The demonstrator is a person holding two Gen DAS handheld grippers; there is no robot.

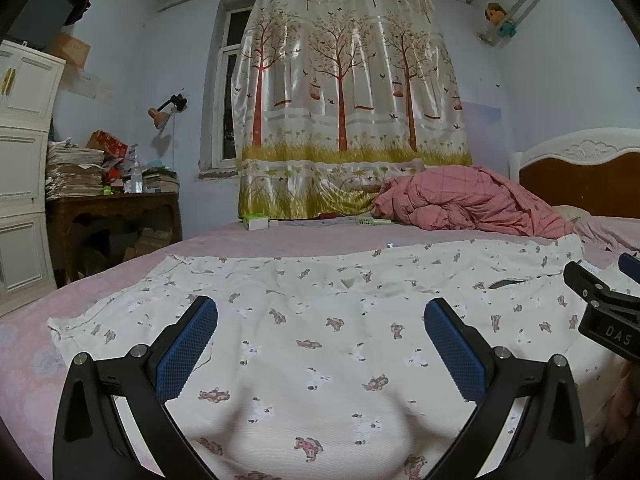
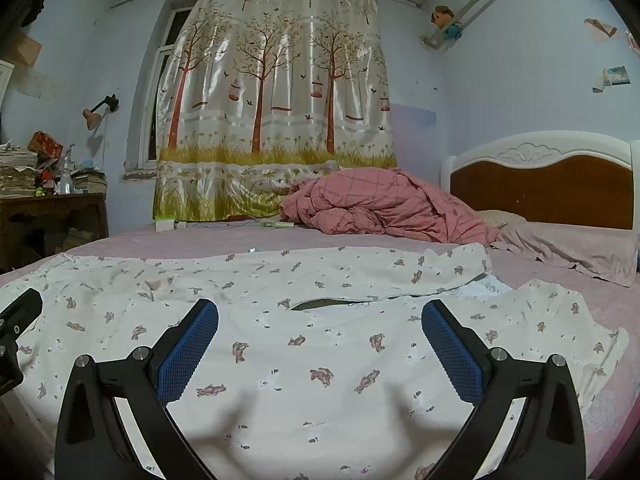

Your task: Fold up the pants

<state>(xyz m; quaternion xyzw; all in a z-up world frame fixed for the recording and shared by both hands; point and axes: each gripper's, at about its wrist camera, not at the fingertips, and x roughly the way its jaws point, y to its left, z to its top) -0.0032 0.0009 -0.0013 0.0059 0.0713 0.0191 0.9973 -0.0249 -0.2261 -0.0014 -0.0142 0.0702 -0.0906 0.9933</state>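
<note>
The pants (image 1: 320,332) lie spread flat on the bed (image 1: 256,240), white cloth printed with small animals, the long side running left to right in front of both cameras. A dark slit (image 2: 320,303) shows in the cloth near the middle of the right wrist view — probably a pocket or the gap between layers, though I cannot tell which.

Both claws hang just above the cloth with nothing in them. The left claw (image 1: 320,332) has its blue pads (image 1: 188,350) spread wide, and the right claw (image 2: 320,332) is equally wide apart; neither touches the fabric as far as the views show. The right claw's black frame also peeks into the left wrist view at the right edge.

The fold looks not yet begun. To do it well, I would judge that each claw should come down on the near edge, well apart from the other, and pinch all the layers at once — a single layer would leave the rest behind. Lift both sides evenly and carry the edge straight across to meet the far edge, keeping the cloth taut so no crease forms. The pink quilt (image 2: 380,204) heaped beyond is well clear.
</note>
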